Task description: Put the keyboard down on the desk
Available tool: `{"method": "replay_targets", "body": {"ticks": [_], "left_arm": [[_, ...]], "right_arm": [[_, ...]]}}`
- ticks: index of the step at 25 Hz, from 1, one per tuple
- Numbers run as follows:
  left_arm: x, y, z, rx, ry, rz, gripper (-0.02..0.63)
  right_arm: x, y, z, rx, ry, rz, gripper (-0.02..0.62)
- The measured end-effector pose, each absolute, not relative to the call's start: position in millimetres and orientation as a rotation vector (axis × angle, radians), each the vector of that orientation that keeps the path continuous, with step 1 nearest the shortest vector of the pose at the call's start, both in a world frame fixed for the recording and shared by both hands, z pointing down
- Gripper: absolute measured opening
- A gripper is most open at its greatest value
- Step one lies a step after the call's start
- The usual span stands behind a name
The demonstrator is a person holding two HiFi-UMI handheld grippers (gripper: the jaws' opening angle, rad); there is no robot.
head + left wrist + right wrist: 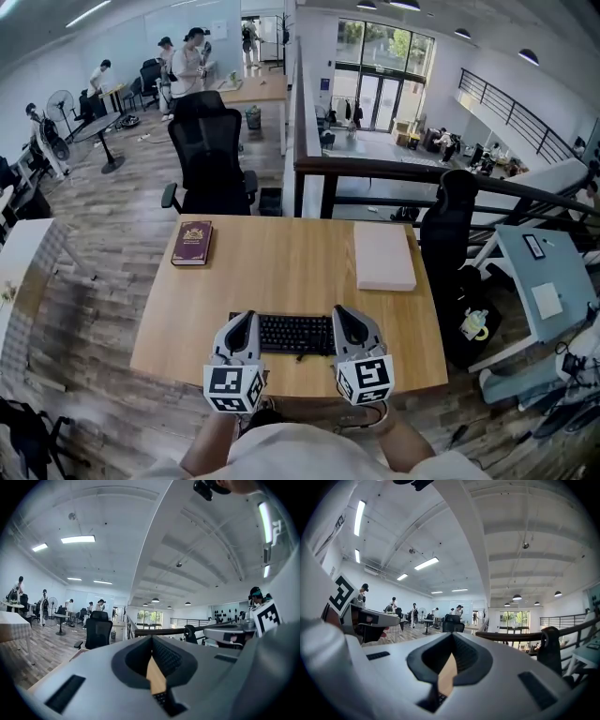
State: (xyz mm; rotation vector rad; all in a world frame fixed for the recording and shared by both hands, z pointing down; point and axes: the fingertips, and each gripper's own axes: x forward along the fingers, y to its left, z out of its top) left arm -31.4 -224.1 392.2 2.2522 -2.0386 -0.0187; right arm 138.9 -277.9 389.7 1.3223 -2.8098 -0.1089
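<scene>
We judge the putting down done. The keyboard (295, 334) lies flat on the counter (281, 267), between our two tongs, with each end running under one pair. The left tongs (248, 319) are fully closed, tips meeting, with nothing in them; the left gripper view shows only keys and wood below the jaws. The right tongs (345, 314) are the same, closed tight and empty, pointing level over the keyboard's other end.

The risk lies below us. The keyboard sits on the near side of the counter, so if either pair of tongs dips or drags back towards us it could catch a key row and push the board to the edge. The book (192, 243) beyond the left tongs and the pale pad (383, 255) beyond the right tongs are well apart and look safe.
</scene>
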Motion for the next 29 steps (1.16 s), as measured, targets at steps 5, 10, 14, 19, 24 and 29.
{"method": "replay_targets", "body": {"ticks": [5, 10, 14, 19, 24, 29], "left_arm": [[-24.0, -219.0, 400.2, 2.255, -2.032, 0.008, 0.011], [-19.6, -215.9, 398.1, 2.269, -2.023, 0.001, 0.011], [-18.4, -215.0, 398.6, 2.281, -2.007, -0.005, 0.011], [-16.2, -214.7, 398.5, 2.283, -2.006, -0.002, 0.011], [-10.1, -208.0, 400.2, 2.291, -1.992, -0.006, 0.011], [-5.3, -202.8, 406.8, 2.292, -1.989, 0.004, 0.011]], "right_arm": [[144.0, -271.4, 400.0, 1.319, -2.810, -0.086, 0.003], [145.3, -268.5, 399.3, 1.328, -2.807, -0.093, 0.003], [149.3, -267.9, 397.3, 1.351, -2.799, -0.088, 0.003], [155.5, -268.0, 396.2, 1.366, -2.793, -0.089, 0.003], [159.5, -261.8, 396.2, 1.373, -2.798, -0.086, 0.003], [167.3, -255.5, 400.1, 1.387, -2.796, -0.081, 0.003]]}}
